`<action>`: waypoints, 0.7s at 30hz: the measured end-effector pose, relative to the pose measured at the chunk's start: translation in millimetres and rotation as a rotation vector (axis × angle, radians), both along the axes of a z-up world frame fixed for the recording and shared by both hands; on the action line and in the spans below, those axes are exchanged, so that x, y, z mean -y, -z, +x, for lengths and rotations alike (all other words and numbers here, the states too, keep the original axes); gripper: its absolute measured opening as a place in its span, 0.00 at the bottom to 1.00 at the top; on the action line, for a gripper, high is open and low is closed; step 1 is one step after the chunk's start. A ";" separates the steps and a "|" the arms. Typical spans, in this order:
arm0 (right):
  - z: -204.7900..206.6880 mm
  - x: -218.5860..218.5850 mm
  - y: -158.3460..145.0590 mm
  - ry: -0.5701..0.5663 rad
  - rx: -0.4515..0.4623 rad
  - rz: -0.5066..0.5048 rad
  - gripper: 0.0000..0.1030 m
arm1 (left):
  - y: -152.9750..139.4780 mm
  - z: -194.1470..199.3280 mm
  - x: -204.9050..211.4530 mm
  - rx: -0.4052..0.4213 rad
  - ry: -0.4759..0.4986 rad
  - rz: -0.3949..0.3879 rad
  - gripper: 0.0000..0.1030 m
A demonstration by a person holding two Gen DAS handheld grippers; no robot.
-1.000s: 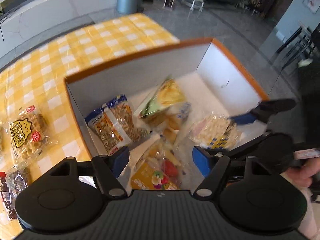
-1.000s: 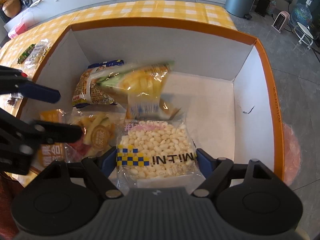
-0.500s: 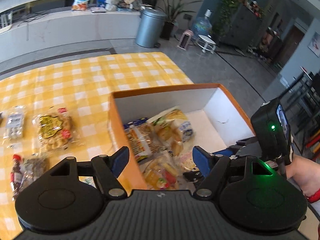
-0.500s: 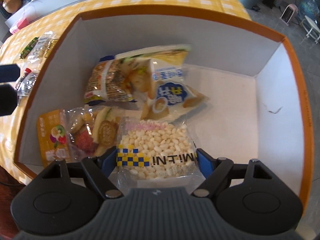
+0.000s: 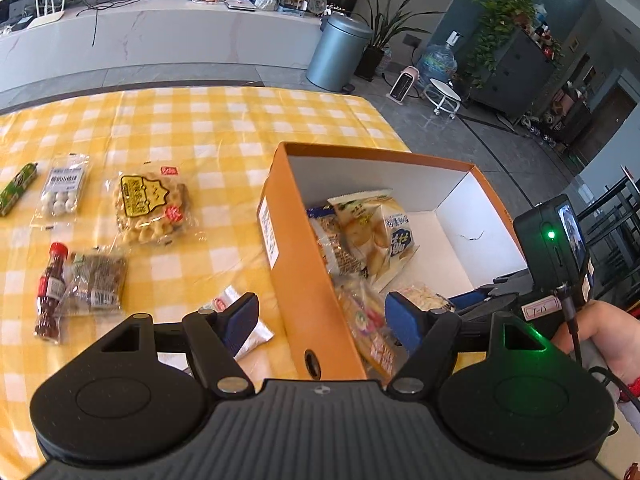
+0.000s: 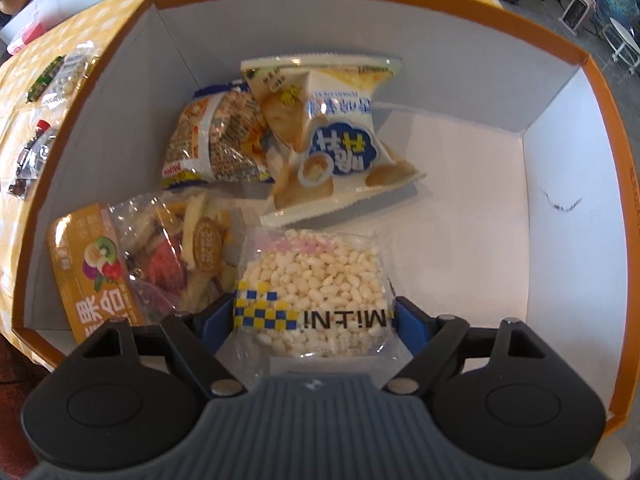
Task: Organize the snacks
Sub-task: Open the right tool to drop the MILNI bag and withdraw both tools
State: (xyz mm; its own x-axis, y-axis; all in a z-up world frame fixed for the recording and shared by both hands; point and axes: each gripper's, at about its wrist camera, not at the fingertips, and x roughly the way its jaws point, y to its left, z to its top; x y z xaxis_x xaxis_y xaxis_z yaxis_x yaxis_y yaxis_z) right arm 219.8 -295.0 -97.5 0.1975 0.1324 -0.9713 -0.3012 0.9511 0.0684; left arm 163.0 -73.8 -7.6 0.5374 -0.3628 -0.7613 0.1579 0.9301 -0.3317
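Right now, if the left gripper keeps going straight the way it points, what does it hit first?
Probably the top edge of the orange cardboard box's near side wall, which runs up between the open left gripper fingers. Depth is unclear; it might pass above the rim.

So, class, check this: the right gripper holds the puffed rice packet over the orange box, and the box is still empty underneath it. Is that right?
Not quite. The right gripper does hold the puffed rice packet over the orange box, but the box is not empty: the right wrist view shows three snack bags already inside, including a dried fruit bag.
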 end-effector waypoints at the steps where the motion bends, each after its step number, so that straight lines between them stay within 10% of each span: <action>1: -1.3 1.5 0.5 0.000 -0.003 -0.009 0.81 | 0.3 -3.1 -0.9 0.001 -0.001 -0.001 0.82; 13: -22.6 -6.0 -33.9 -0.007 0.115 -0.110 0.81 | -5.0 -25.0 -21.8 0.033 -0.038 -0.028 0.82; 21: -66.5 -22.0 -88.2 -0.035 0.424 -0.081 0.80 | -13.8 -49.8 -36.7 0.149 -0.066 0.006 0.82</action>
